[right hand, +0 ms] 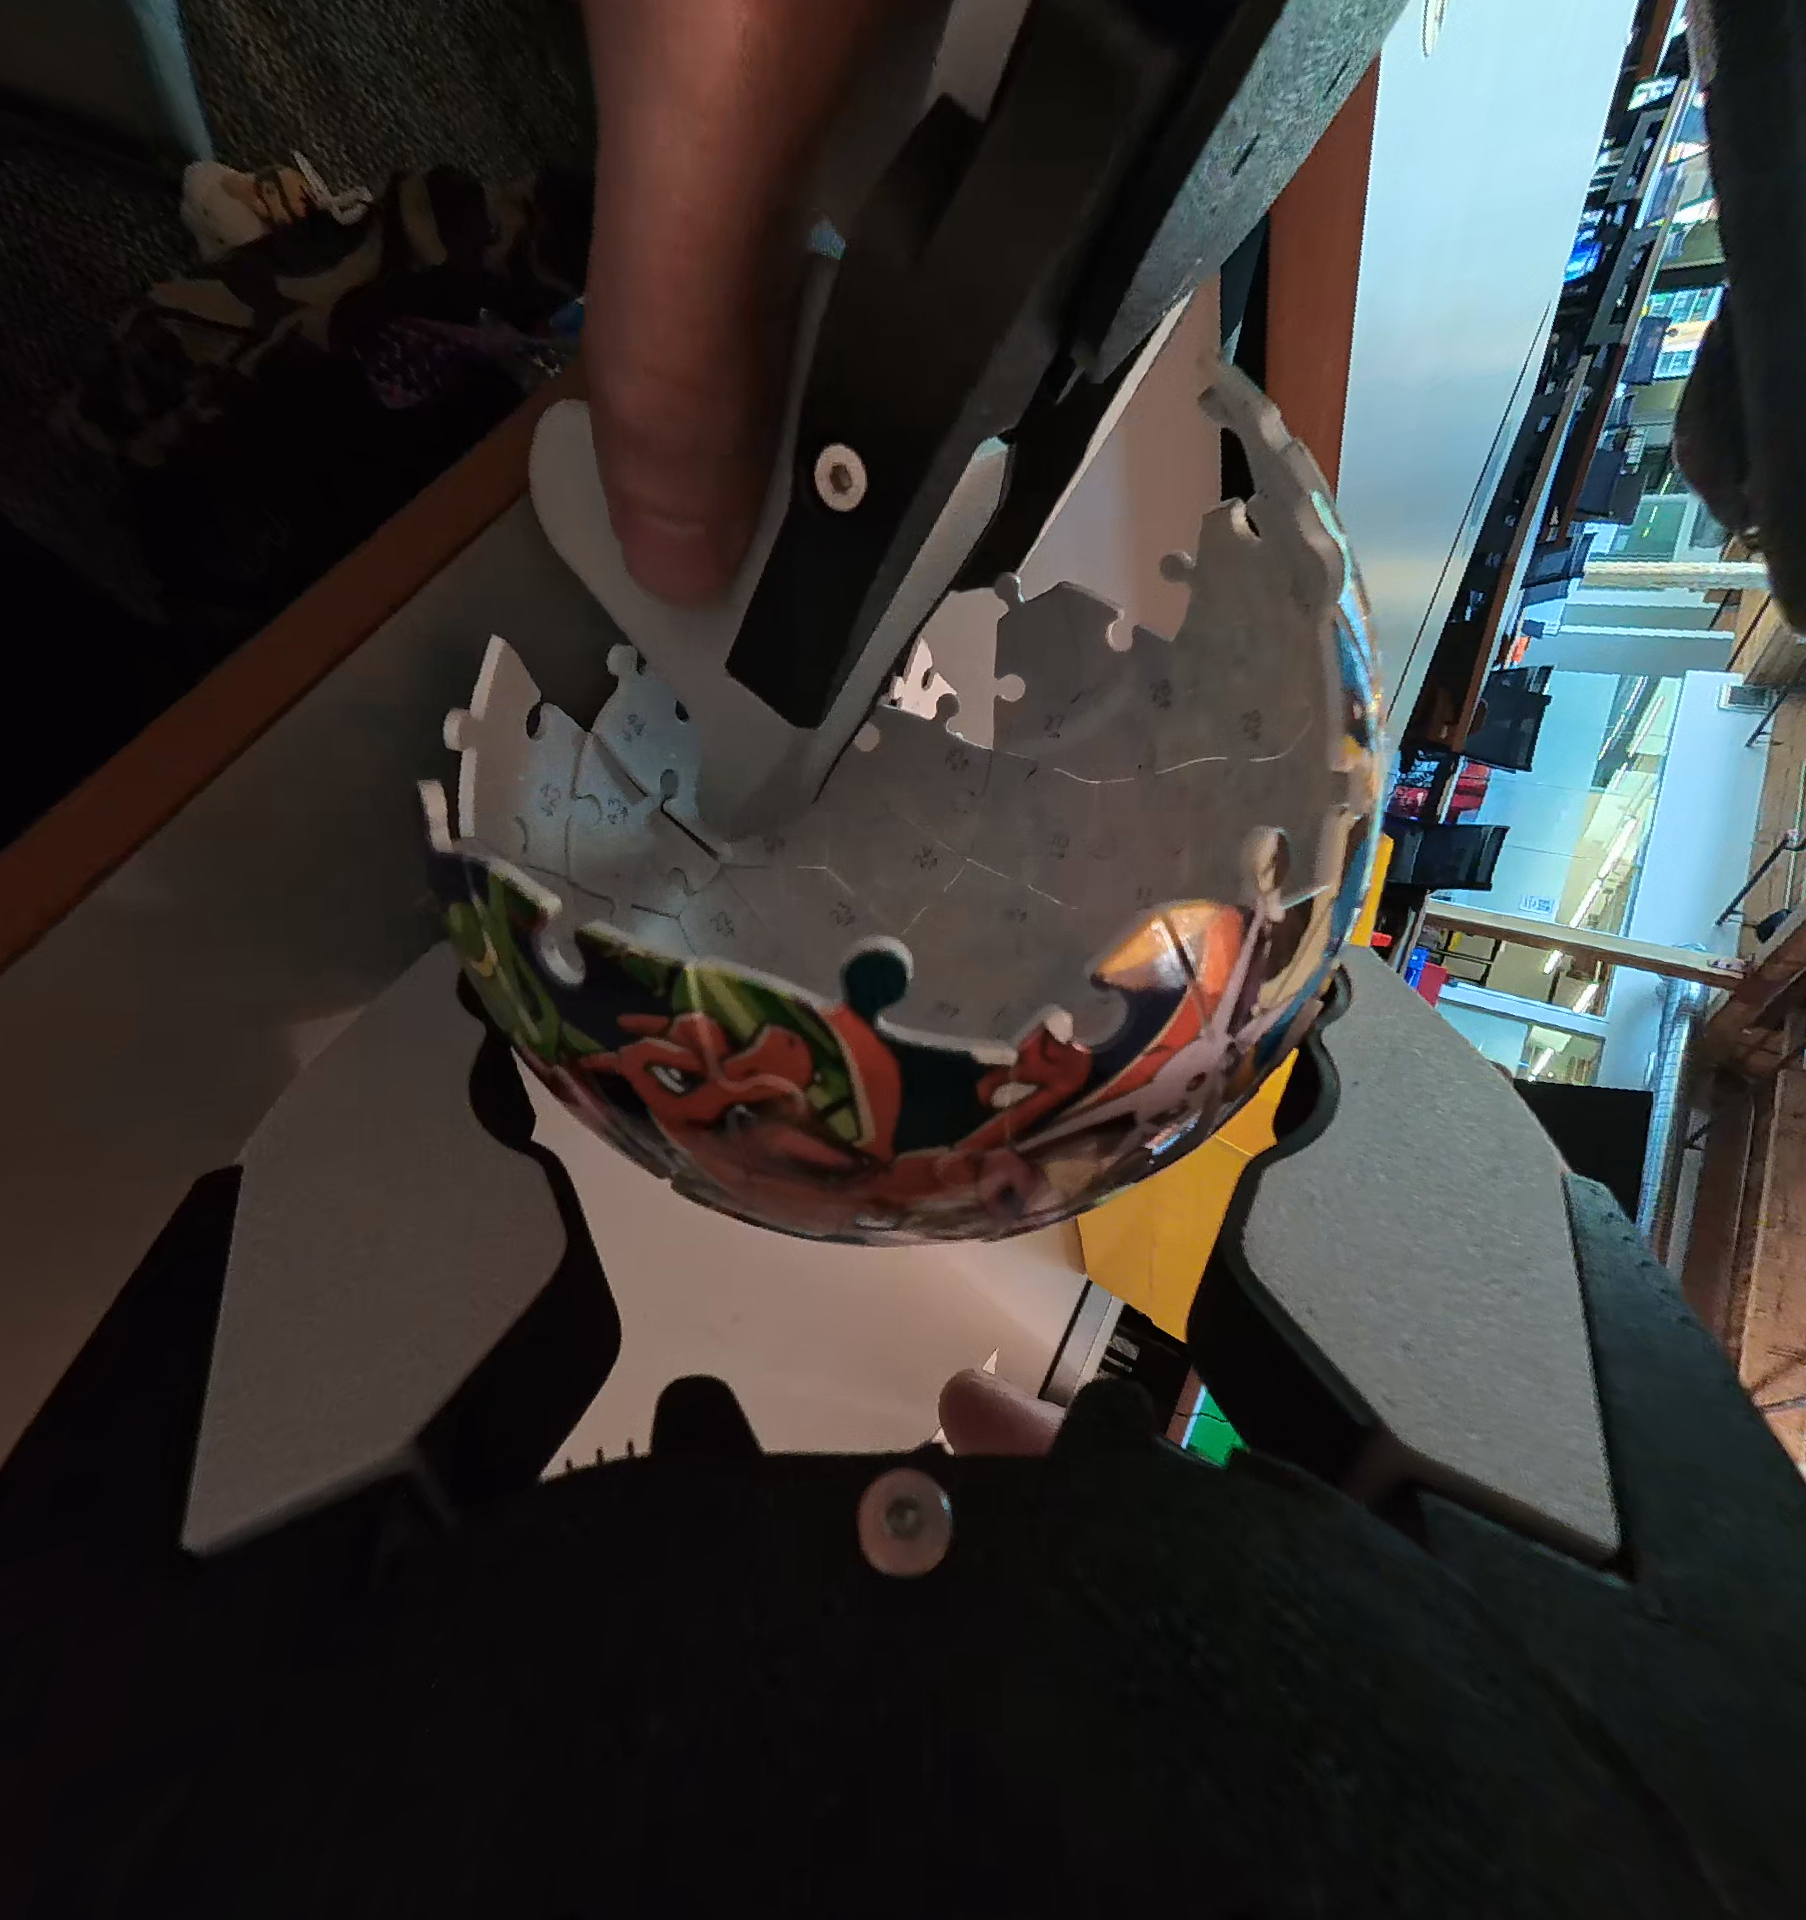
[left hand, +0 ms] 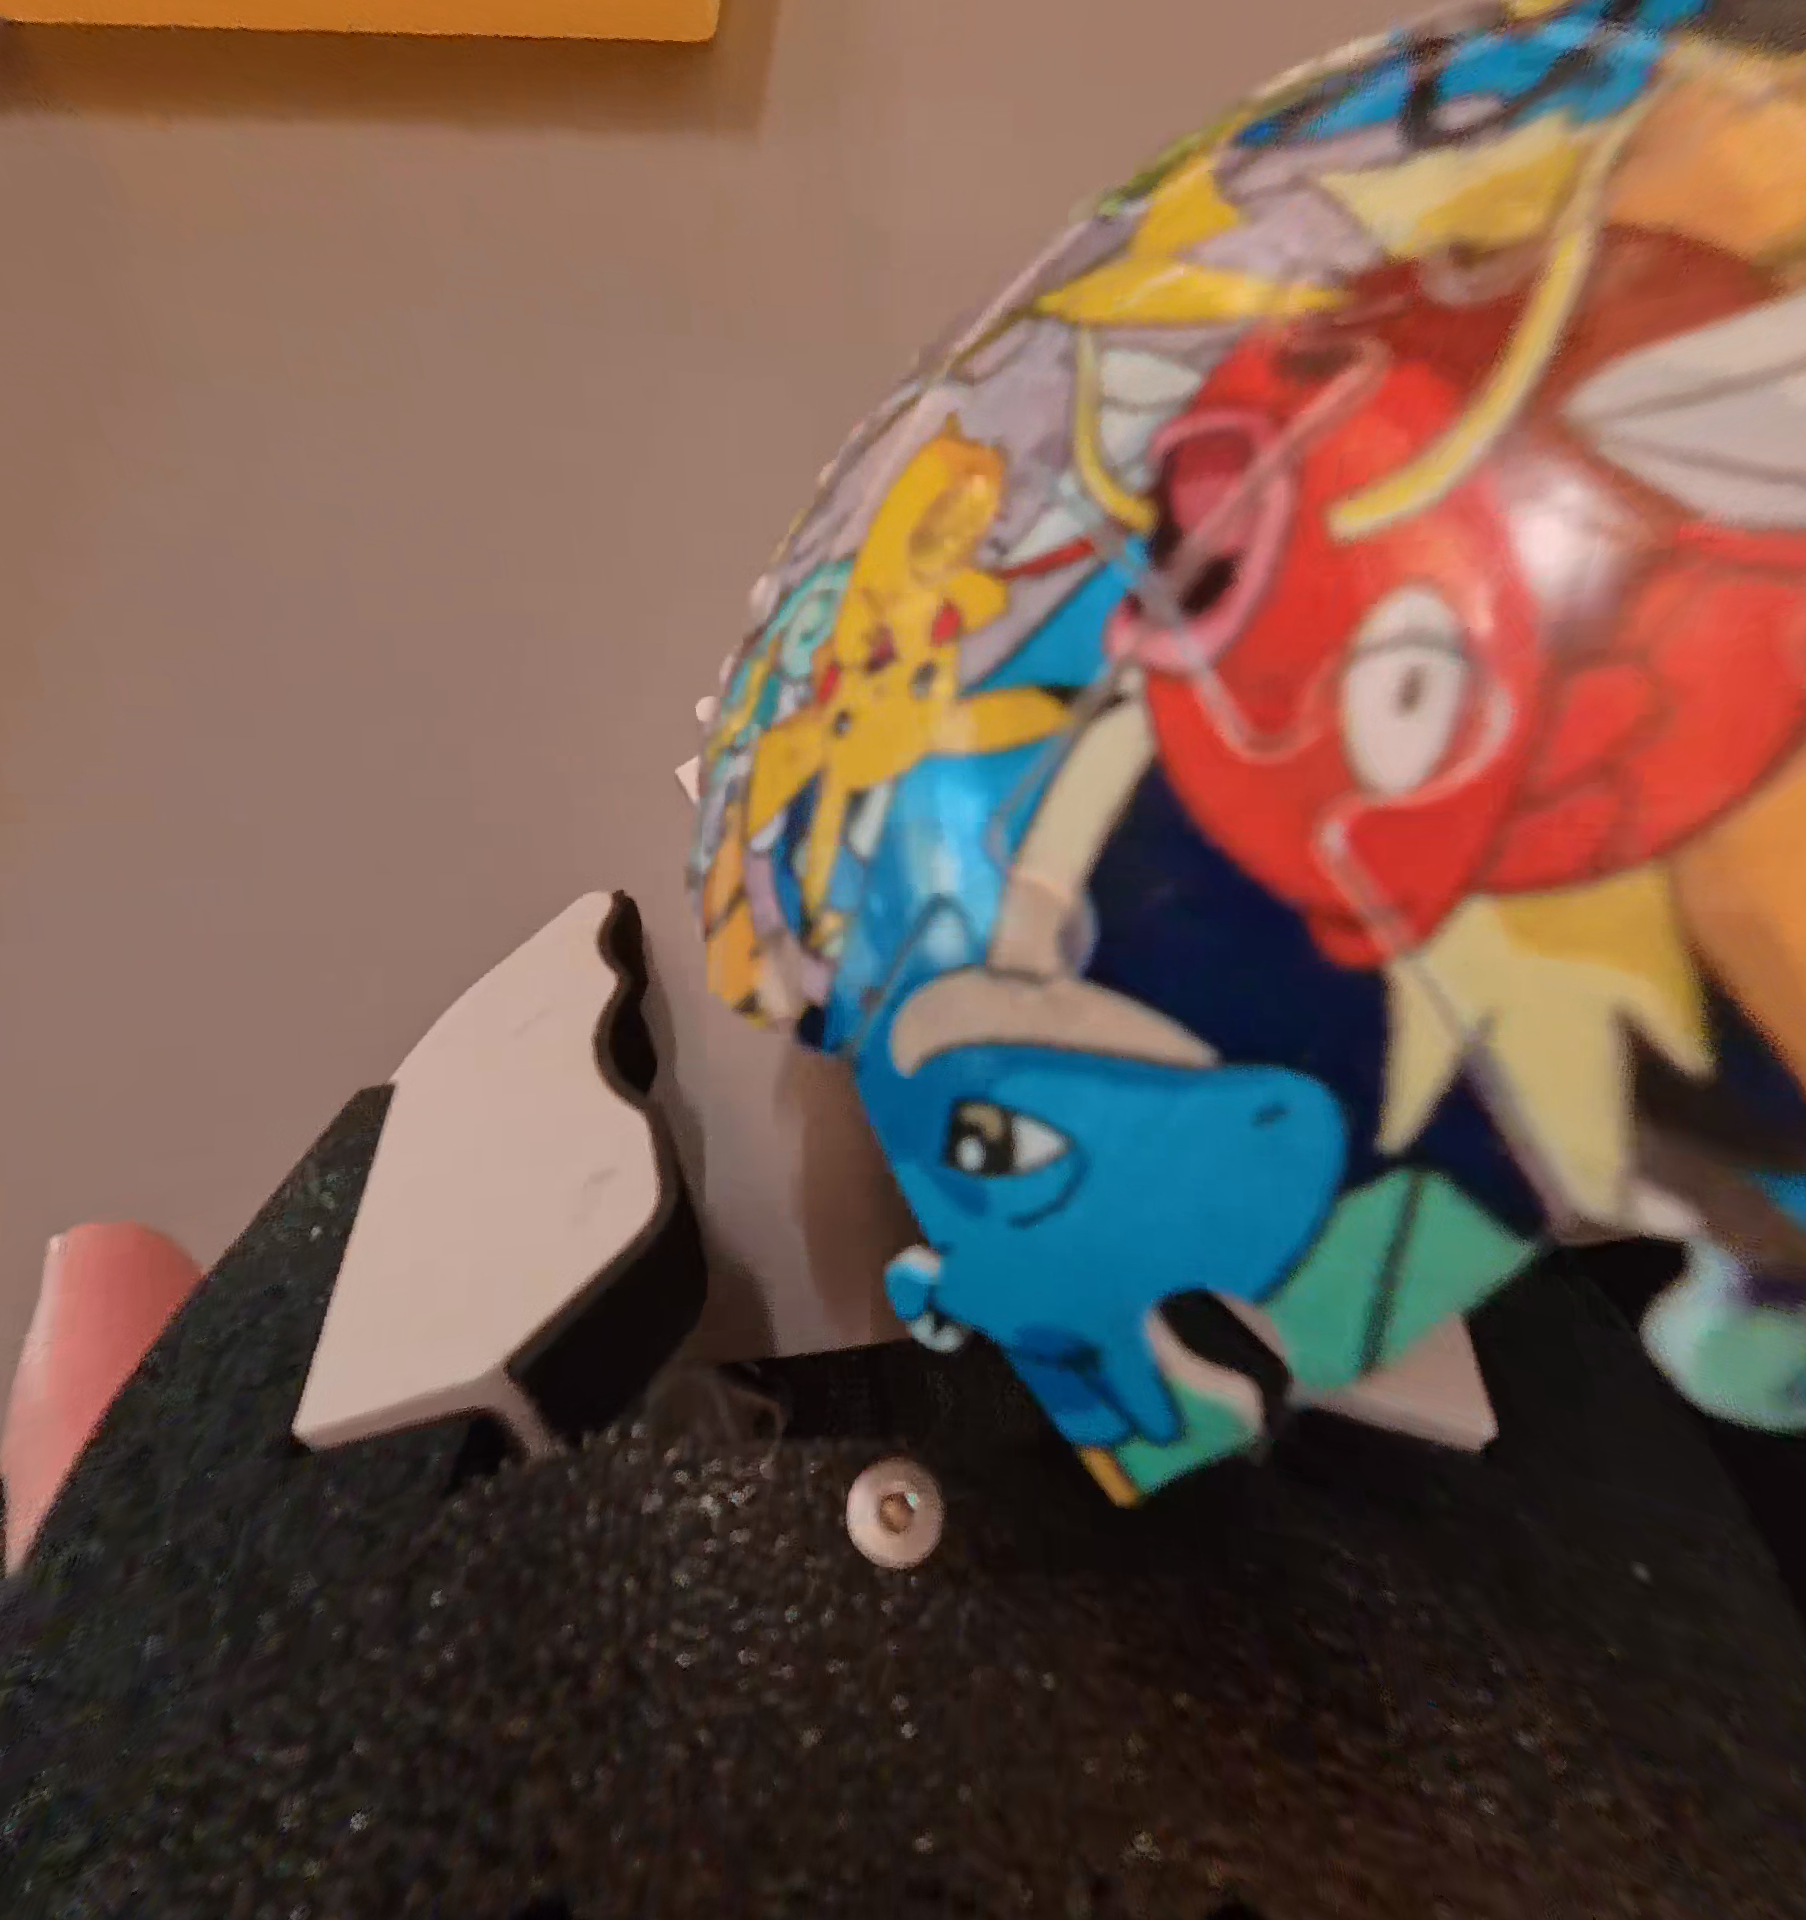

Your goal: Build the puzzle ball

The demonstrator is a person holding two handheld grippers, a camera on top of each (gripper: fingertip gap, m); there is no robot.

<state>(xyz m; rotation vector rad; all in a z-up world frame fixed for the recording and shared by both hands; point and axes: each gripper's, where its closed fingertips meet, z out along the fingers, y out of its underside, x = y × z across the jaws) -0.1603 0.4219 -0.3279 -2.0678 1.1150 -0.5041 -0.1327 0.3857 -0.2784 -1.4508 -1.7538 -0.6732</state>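
Note:
The half-built puzzle ball (right hand: 878,1101) is an open bowl, colourful outside and grey inside, with a jagged rim. My right gripper (right hand: 914,1039) is shut on it, its grey pads (right hand: 390,1247) pressing the two sides. My left gripper (right hand: 774,790) comes in from above and looks pinched on a rim piece (right hand: 629,727), one finger inside the bowl and one outside. In the left wrist view the ball's outer skin (left hand: 1346,675) fills the right side. A blue piece (left hand: 1044,1226) sits between the left gripper's (left hand: 774,1091) fingers, and the right finger is mostly hidden.
A person's thumb (right hand: 670,364) rests on the left gripper's finger. Below the ball are a white table (right hand: 826,1330) and a yellow box (right hand: 1169,1226), which also shows in the left wrist view (left hand: 359,16). The table's wooden edge (right hand: 203,707) runs at left.

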